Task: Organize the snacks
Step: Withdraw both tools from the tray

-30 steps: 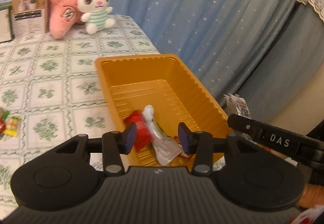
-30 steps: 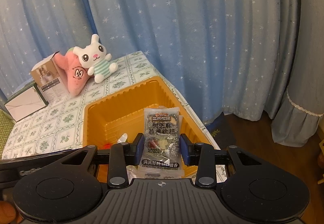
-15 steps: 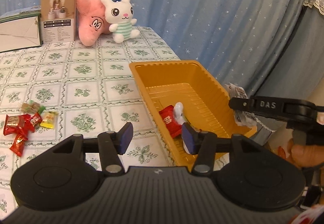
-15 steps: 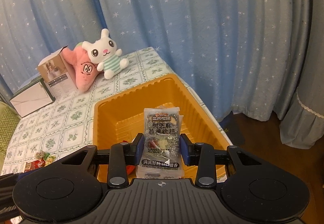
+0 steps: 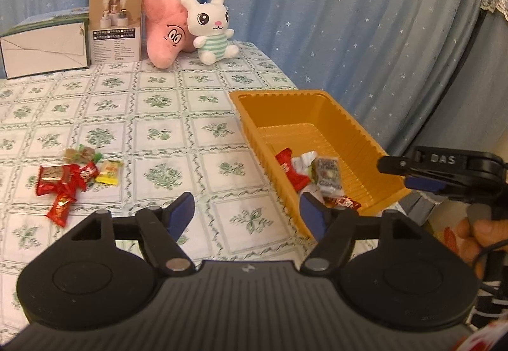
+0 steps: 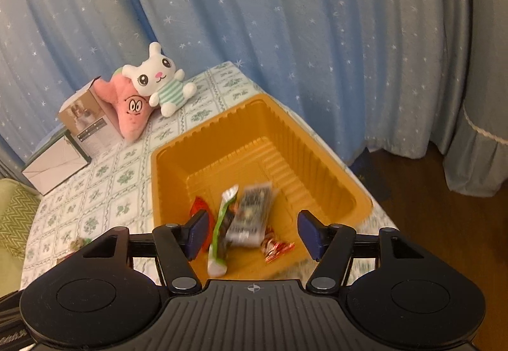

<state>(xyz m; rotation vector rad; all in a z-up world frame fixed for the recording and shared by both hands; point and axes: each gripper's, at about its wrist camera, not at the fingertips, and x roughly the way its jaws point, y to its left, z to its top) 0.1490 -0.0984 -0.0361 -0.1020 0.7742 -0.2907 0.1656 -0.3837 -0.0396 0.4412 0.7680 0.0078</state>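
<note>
Both grippers, left (image 5: 246, 211) and right (image 6: 250, 233), have just opened and hold nothing. The tray (image 6: 333, 160) holds about 4 snacks; the pile (image 5: 68, 179) on the table (image 5: 158, 103) remains.

Left wrist view: tray (image 5: 358, 132) on the table (image 5: 158, 116) at 3 o'clock by the right edge, holding a packet (image 5: 328, 176) and wrapped sweets (image 5: 290, 171) in its near end; loose candy pile (image 5: 68, 178) on the cloth at 9 o'clock, well apart from the tray. At 11–12 o'clock along the far edge, left to right: flat box (image 5: 43, 51), upright carton (image 5: 115, 24), star plush (image 5: 165, 30), rabbit plush (image 5: 212, 25) leaning on the star, curtain (image 5: 317, 2) behind all. Right gripper (image 5: 422, 175) sits at 3 o'clock just beyond the tray's near right corner.
</note>
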